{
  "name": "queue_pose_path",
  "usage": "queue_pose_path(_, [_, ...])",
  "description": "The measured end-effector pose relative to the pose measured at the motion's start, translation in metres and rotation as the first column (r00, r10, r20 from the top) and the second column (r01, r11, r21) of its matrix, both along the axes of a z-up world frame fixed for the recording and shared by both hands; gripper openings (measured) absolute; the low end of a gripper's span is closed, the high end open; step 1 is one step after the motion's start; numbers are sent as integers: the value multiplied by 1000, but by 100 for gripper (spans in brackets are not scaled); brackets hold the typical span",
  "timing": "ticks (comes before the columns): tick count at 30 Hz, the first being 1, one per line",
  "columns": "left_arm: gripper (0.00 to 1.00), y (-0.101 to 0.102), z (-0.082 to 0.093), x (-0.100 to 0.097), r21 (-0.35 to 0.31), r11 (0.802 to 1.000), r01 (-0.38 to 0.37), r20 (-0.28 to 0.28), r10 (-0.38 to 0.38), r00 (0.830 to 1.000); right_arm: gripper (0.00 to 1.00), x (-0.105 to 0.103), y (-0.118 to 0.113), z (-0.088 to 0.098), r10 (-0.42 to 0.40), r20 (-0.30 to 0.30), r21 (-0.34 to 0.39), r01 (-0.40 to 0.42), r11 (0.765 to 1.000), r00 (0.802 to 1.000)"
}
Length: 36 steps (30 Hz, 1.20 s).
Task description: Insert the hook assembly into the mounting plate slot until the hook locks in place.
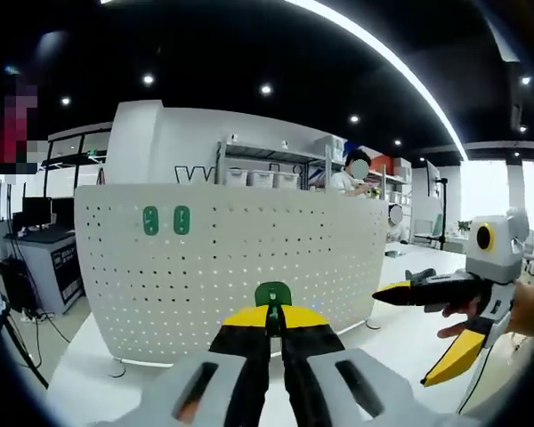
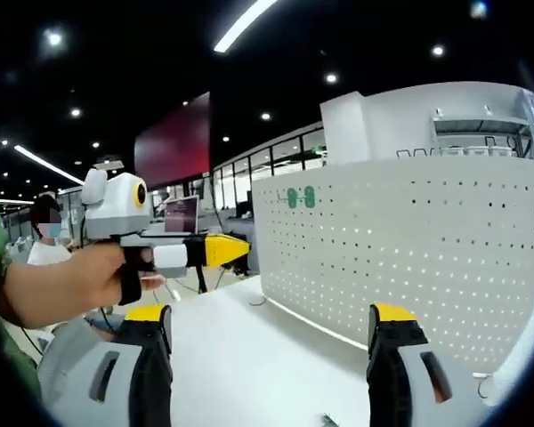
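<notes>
While the left gripper [image 1: 274, 313] clamps a green hook [image 1: 272, 294] near the white pegboard [image 1: 231, 267], the right gripper's [image 2: 271, 331] fingers stand wide apart.

Pegboard [image 1: 231, 267] matt white perforated sheet; green hook [image 1: 272, 294] glossy plastic; tabletop [image 2: 249, 356] smooth white.

I see a white tabletop [image 2: 240, 347] running under everything, and beyond it metal shelving [image 1: 271, 165] loaded with pale bins. A laptop [image 2: 182, 214] sits open off in the distance, near a big dark red wall panel [image 2: 171, 142]. Long ceiling light strips [image 1: 383, 62] arc overhead, with small round spotlights around them.
</notes>
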<state>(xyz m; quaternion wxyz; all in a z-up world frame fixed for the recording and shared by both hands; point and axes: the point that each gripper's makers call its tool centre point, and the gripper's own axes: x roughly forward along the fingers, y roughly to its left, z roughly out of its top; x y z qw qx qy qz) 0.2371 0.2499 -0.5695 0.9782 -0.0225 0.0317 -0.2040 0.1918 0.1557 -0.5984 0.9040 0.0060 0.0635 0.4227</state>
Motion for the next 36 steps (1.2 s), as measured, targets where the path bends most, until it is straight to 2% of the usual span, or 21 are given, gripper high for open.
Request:
queue_pose_path(4, [3,5,11,4,11,1000,-5,14,5,1000,92,-4,-4,7,-28,1,9,28,1000,1000])
queue_pose_path(18, [3,9,65,20,71,997,-22,110,14,994,90,-12,-15,23,-107,13,36,106,994,994])
queue_pose_path(25, [3,6,95,31,93,995,-44,153,29,988,90,-16,-31,42,-151,45,32,149,988,988])
queue_pose_path(32, [3,-1,107,42,94,994,-48,167,31,985,90,-12,-44,60,-175,79,19,174,985,981])
queue_pose_path(36, [3,-1,108,52,91,994,-63,171,47,984,89,-11,-50,67,-183,99,20,182,983,978])
